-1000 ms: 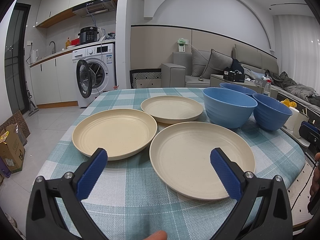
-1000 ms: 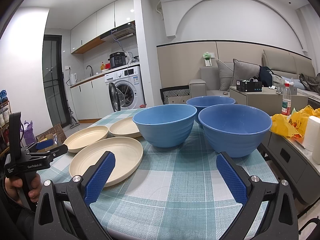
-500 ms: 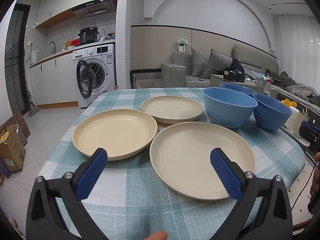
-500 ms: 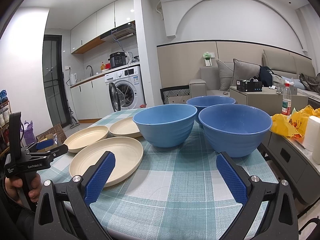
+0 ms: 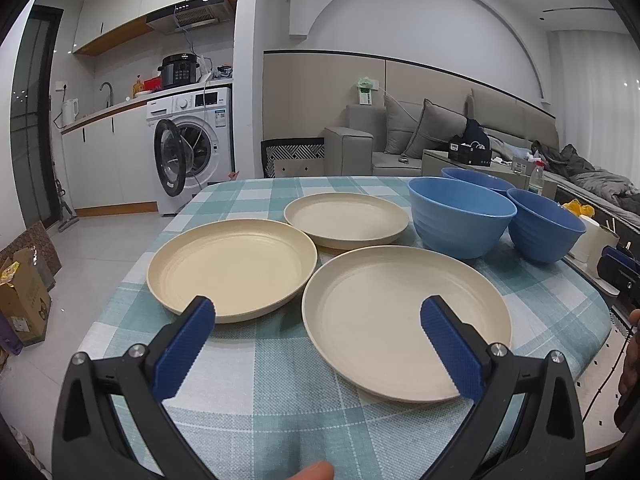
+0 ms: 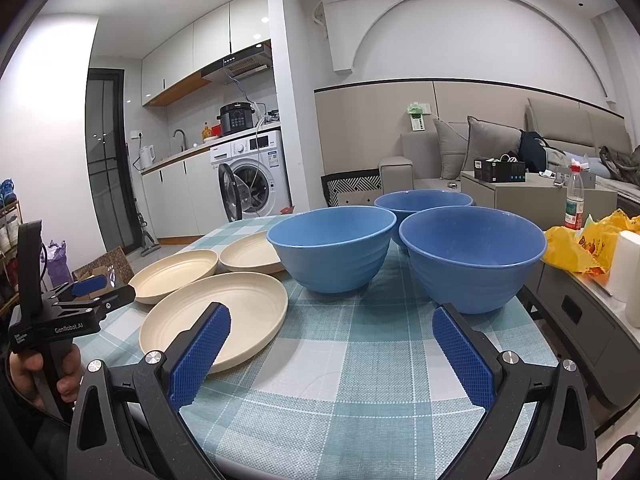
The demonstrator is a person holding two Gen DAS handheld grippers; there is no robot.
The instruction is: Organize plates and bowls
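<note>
Both tongs, left and right, gape wide, empty. The round cream plastic plate nearest the left tongs overhangs the checked surface. Nudge it and it'll probably slide off.

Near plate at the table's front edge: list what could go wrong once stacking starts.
1. The near plate lies close to the table edge; a nudge from the open left gripper might slide it off.
2. The three blue bowls crowd together, so the open right gripper may knock a neighbour.

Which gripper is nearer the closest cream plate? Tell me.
Left. The left gripper hangs open right over the near edge of the closest cream plate. The right gripper sits open farther right, facing the blue bowls, with that plate off its left finger.
</note>
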